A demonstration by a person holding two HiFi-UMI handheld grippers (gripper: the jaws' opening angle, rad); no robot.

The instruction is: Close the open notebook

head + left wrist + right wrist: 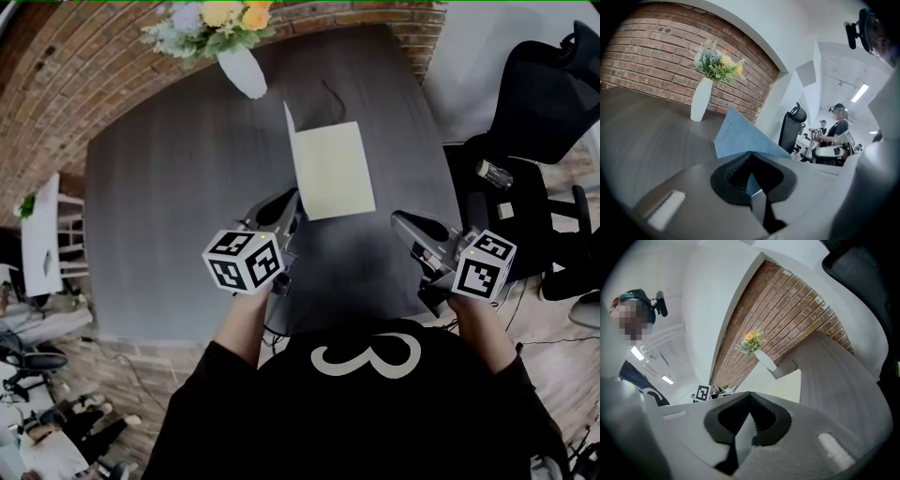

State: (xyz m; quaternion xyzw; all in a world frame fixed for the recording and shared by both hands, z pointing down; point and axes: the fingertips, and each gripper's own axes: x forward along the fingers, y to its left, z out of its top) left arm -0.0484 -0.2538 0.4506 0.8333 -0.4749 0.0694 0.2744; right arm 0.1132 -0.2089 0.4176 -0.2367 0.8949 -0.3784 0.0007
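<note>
Notebook point(333, 169) lies open near the middle of the dark counter point(169, 206), its pale page flat and face up. Its blue cover point(740, 138) stands tilted along the left edge, not yet folded over. The left tool point(291, 208) sits just beside the near left corner of the book, at the foot of that raised cover. Its jaws are pressed together tip to tip with nothing caught between them, and I cannot tell whether the tip touches the cover. The right tool point(398, 217) hovers off the near right corner, apart from the page, jaws likewise together and empty. The closing looks about to begin. The next move probably calls for the left tool to get behind the cover and sweep it rightward over the page, while the right tool steadies the book or presses the cover flat.
</note>
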